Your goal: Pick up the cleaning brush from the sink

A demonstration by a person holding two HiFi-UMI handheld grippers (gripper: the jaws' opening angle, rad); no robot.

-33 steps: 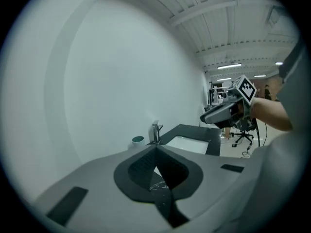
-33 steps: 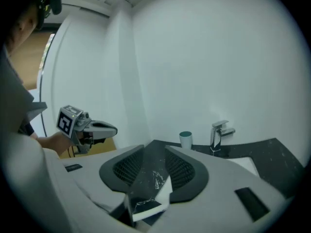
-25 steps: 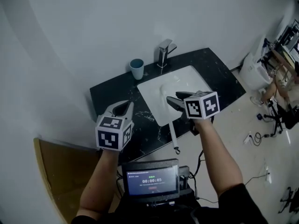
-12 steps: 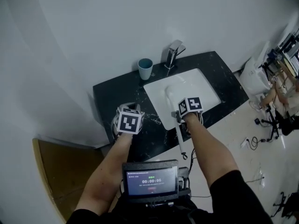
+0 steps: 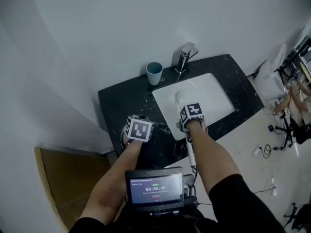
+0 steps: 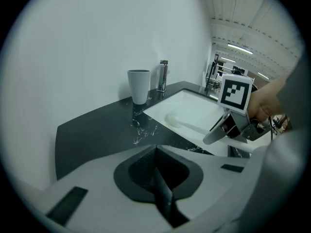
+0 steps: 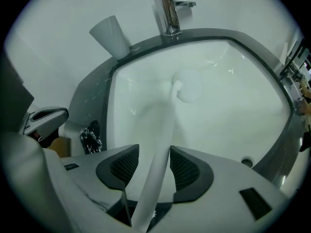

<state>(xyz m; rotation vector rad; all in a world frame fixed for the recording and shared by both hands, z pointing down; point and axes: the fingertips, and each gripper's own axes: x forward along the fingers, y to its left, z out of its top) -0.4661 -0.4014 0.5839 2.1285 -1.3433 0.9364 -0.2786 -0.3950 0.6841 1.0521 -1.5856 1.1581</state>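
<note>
Cleaning brush (image 7: pixel 163 130) lay head-down in the sink (image 7: pixel 233 106), its handle crossing the front rim — the right gripper (image 7: pixel 154 155) pinched that handle. Lifting cleanly probably needed a firm squeeze and a straight rise. The left gripper (image 6: pixel 156 169) hung pressed together, empty.

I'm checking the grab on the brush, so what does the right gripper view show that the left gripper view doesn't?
Only the right gripper view shows the brush handle gripped between the right claw jaws. Only the left gripper view looks along the left claw, with its jaws together and empty, and catches the right claw's marker cube. Both show the sink, tap, cup, dark counter, the brush head lying in the sink, and the other claw from outside.
</note>
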